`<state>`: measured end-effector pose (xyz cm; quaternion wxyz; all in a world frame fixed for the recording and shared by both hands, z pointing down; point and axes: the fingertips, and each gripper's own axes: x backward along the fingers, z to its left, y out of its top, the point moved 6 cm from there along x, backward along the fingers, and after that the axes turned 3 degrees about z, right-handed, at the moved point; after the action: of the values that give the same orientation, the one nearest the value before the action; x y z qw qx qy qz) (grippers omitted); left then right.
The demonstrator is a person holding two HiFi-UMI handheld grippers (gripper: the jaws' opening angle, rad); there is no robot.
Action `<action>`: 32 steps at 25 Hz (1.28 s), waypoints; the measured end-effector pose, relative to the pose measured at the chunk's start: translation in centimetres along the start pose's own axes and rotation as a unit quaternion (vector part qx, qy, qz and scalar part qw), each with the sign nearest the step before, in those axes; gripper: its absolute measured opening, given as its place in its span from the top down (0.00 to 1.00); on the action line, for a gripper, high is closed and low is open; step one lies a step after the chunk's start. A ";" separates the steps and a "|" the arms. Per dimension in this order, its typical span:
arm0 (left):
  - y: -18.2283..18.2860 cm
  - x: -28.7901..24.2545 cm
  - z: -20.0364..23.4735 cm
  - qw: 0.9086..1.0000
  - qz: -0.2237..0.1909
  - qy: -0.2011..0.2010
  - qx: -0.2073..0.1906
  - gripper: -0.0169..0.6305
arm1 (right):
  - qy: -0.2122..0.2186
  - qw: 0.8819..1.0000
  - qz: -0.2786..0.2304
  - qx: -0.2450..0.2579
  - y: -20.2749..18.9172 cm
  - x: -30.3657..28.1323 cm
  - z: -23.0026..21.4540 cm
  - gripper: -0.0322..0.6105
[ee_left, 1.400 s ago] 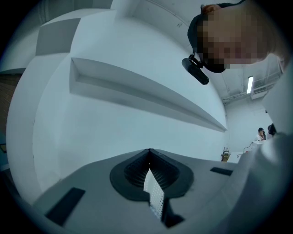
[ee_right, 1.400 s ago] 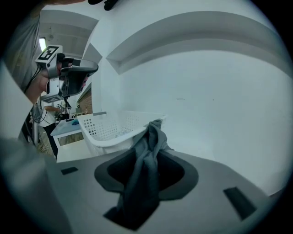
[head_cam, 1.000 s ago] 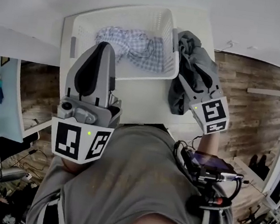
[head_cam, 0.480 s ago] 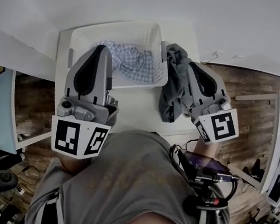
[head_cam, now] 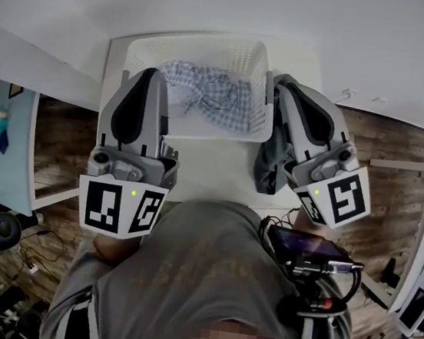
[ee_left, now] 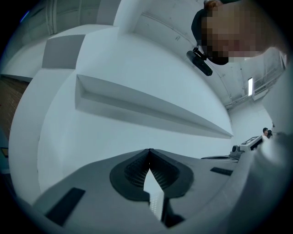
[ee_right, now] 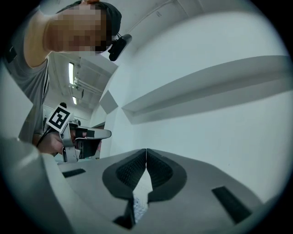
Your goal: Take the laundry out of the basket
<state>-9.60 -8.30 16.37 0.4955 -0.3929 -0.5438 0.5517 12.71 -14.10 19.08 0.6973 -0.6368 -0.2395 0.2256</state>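
Grippers flank the basket (head_cam: 205, 48) in the head view, both aimed toward 12 o'clock. Furthest left is the left gripper (head_cam: 155, 74), which overlaps the basket's 8 o'clock corner. Its own view shows the ribbed pads (ee_left: 133, 171) pressed tip to tip with nothing between them, so it is closed tight and empty. Ahead of it is a white wall crossed by a ledge (ee_left: 151, 107).

The white mesh basket stands on a white table (head_cam: 212, 165), at 12 o'clock from the person's grey shirt (head_cam: 197, 279). A checked cloth (head_cam: 210, 95) lies crumpled inside it, spread across the middle and toward the 3 o'clock wall.

Just outside that wall, at the basket's 4 o'clock, a dark grey garment (head_cam: 269, 168) lies bunched on the table near its edge. It is partly hidden under the right gripper (head_cam: 283, 85), and I cannot tell whether it touches the basket.

The right gripper's jaws have just been closing. Its own view shows the pads (ee_right: 129, 171) meeting at the tips with no fabric pinched there, so it too is closed on nothing. That view faces the same wall and ledge, with the left gripper at 9 o'clock. A wood floor (head_cam: 409, 144) shows beyond the table at 3 o'clock.
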 end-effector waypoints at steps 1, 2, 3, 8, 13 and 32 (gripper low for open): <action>-0.2 -0.1 0.3 1.000 0.004 0.006 -0.001 0.96 | 0.006 1.000 0.001 -0.004 -0.2 -0.6 0.0 0.94; -0.3 -0.3 0.7 1.000 0.008 0.011 -0.003 0.96 | 0.012 1.000 0.002 -0.009 -0.4 -1.2 0.0 0.94; -0.5 -0.5 1.1 1.000 0.011 0.016 -0.004 0.96 | 0.017 1.000 0.003 -0.012 -0.6 -1.8 0.0 0.94; -1.9 -2.4 3.1 0.999 0.033 0.034 -0.006 0.96 | 0.040 0.999 0.005 -0.024 -1.3 -4.9 -0.4 0.94; -4.3 -5.0 5.4 0.997 0.061 0.051 -0.009 0.96 | 0.045 0.998 0.006 -0.034 -1.9 -7.9 -1.7 0.94; -15.8 -11.2 12.2 0.973 0.213 0.086 0.032 0.96 | 0.113 0.988 0.063 -0.083 -8.2 -18.0 -4.2 0.94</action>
<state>-17.39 -23.05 32.03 0.4243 -0.5296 -0.3846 0.6258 1.30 -29.26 26.10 0.6491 -0.7275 -0.1363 0.1754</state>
